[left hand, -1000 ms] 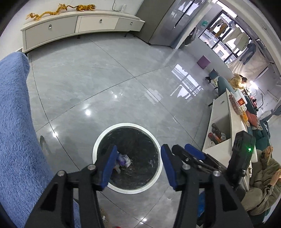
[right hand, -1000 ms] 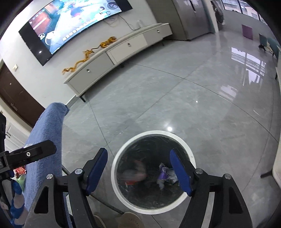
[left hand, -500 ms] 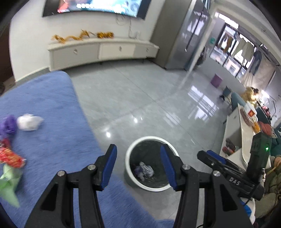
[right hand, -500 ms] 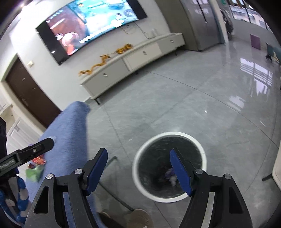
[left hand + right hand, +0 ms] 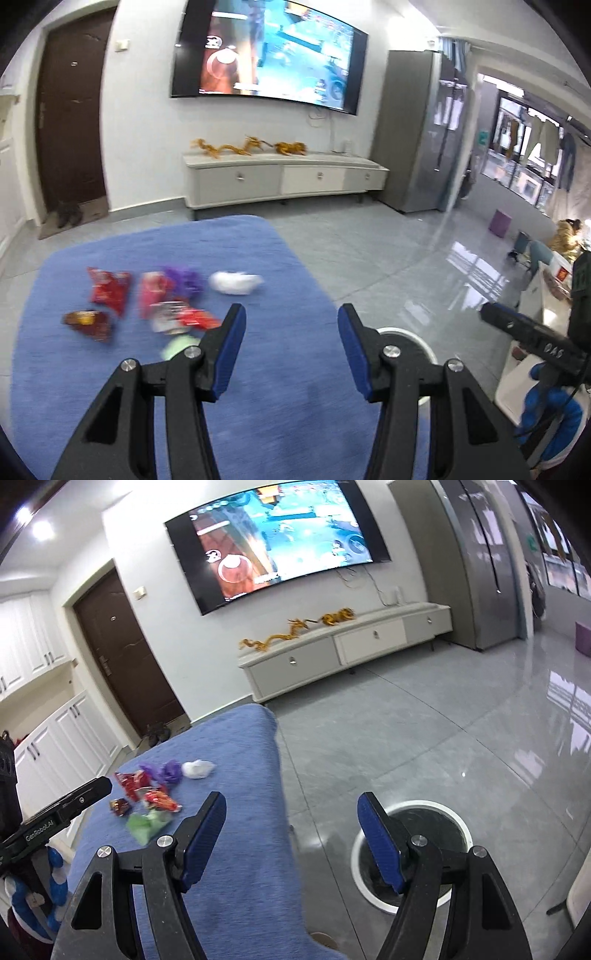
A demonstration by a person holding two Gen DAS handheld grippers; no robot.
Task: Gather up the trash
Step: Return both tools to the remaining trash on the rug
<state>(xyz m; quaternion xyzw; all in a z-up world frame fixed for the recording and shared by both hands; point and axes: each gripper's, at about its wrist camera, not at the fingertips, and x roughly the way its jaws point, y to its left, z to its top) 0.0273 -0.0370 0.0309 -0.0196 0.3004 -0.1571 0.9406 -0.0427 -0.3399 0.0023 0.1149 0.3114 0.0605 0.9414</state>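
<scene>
Several pieces of trash lie on a blue-covered table (image 5: 258,387): red wrappers (image 5: 109,291), a pink packet (image 5: 153,295), a purple wad (image 5: 184,280), a white crumpled tissue (image 5: 236,282) and a green scrap (image 5: 146,823). The white-rimmed trash bin (image 5: 458,823) stands on the floor right of the table. My left gripper (image 5: 291,347) hovers open and empty above the table, short of the trash. My right gripper (image 5: 291,834) is open and empty over the table's right edge, the bin behind its right finger.
Grey tiled floor (image 5: 424,731) spreads right of the table. A white TV cabinet (image 5: 284,181) with golden dragon figures stands under a wall TV (image 5: 269,55). A dark door (image 5: 70,110) is at left, a grey fridge (image 5: 413,129) at right. A person sits far right (image 5: 565,236).
Both grippers have risen and swung left from over the bin toward the blue table. The trash pile has come into view in both wrist views. Jaws stay as wide as before.
</scene>
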